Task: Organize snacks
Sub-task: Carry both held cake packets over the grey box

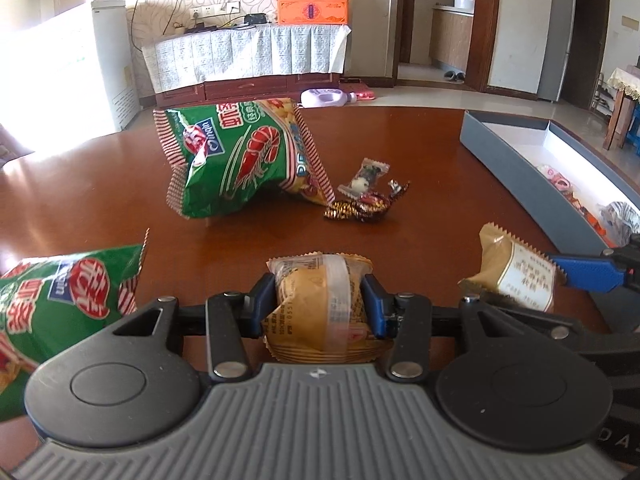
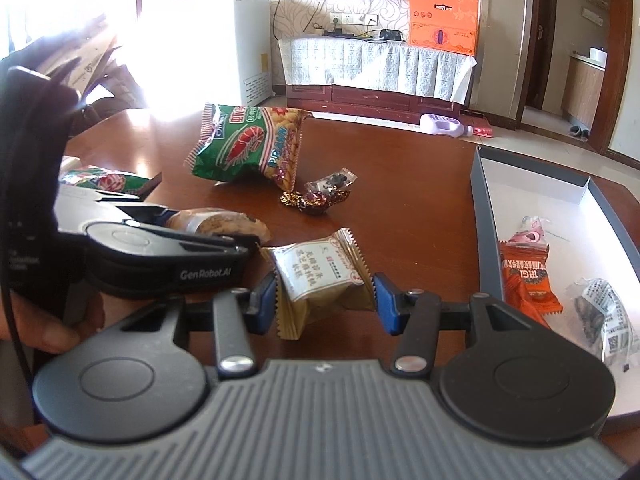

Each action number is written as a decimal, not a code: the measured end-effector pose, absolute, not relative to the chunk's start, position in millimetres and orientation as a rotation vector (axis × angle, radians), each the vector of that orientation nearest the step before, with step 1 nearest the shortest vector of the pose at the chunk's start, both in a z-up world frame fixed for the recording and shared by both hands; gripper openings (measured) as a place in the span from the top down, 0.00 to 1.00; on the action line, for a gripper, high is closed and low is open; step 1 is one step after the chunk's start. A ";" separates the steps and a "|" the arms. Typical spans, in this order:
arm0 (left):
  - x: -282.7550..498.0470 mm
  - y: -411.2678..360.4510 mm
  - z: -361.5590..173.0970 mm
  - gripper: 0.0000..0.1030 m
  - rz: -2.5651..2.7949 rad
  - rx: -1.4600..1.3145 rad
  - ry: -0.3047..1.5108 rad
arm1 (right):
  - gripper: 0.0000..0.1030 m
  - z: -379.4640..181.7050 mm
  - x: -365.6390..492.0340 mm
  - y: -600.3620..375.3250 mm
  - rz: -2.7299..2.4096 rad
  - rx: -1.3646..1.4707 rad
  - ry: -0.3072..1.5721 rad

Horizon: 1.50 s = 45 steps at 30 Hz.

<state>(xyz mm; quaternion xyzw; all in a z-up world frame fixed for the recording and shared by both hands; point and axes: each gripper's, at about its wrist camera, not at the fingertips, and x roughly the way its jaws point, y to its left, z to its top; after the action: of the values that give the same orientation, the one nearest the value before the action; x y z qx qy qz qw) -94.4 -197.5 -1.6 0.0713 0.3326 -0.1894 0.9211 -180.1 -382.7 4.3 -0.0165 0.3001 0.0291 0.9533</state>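
the left hand-held gripper is clamped on a tan pastry packet; the right hand-held gripper grips a gold labelled packet, both just above the worktop. only the right wrist view shows three wrapped snacks in the grey tray and a person's hand. beyond lie a cluster of candies and two green prawn cracker bags, one near, one farther.
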 end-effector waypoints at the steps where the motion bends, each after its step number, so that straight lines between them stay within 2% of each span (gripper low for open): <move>1: -97.2 -196.5 -0.8 0.49 -0.385 0.145 0.689 | 0.49 5.3 -182.4 -382.0 0.064 -0.037 0.608; 18: -131.2 -190.8 11.1 0.50 -0.347 0.141 0.693 | 0.49 15.7 -210.2 -378.6 0.095 -0.059 0.572; 45: -129.1 -214.3 28.7 0.49 -0.363 0.109 0.646 | 0.49 36.4 -227.3 -402.1 0.078 -0.022 0.489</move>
<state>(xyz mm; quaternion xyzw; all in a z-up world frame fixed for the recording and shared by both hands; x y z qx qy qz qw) -129.1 -214.3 28.7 0.0534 0.3156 -0.1771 0.9307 -227.3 -402.1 36.4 -0.0110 0.2420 0.0387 0.9694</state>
